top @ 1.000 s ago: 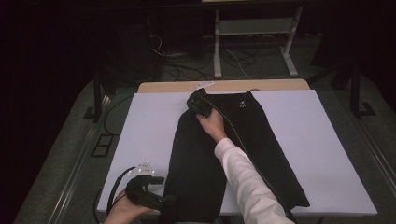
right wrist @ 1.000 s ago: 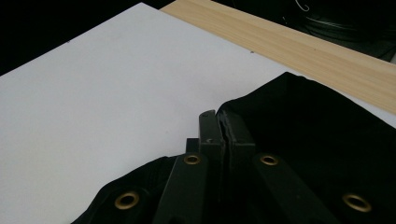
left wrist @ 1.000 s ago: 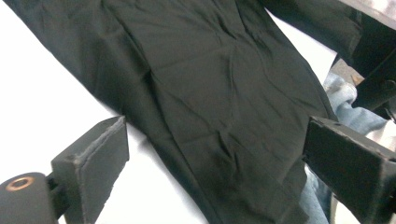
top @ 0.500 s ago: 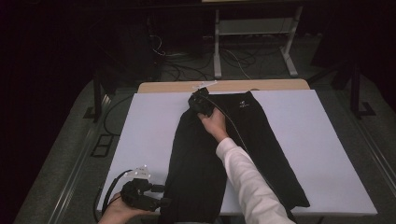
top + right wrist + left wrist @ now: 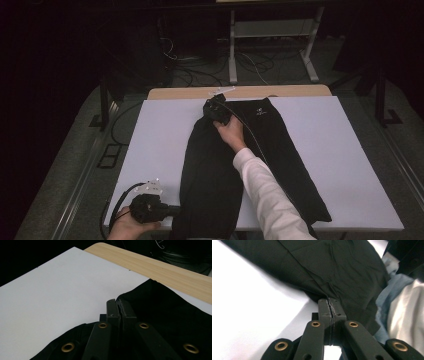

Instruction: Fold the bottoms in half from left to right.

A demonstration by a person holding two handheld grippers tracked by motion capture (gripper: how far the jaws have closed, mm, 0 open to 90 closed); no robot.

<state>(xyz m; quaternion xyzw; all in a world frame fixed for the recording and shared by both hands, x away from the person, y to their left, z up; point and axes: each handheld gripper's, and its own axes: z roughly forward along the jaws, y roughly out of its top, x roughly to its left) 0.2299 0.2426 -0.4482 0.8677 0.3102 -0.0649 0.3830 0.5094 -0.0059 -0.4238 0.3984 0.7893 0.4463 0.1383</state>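
White sheeting covers the counter point(image 5: 150, 150), with a strip of bare wood along its far edge. Black trousers point(image 5: 210, 185) lie lengthwise down the middle, waistband at the far edge and legs reaching the near edge. The left hand-held gripper point(image 5: 172, 210), whose jaws have just been closing, pinches the hem at the near edge. The right hand-held gripper point(image 5: 215, 107) is clenched on the waistband.

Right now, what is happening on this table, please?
A person is handling black trousers spread on a white table. The left gripper has just closed on the fabric at the near hem end. The right gripper is shut on the cloth at the far waistband end. The trousers lie flat, partly folded lengthwise.
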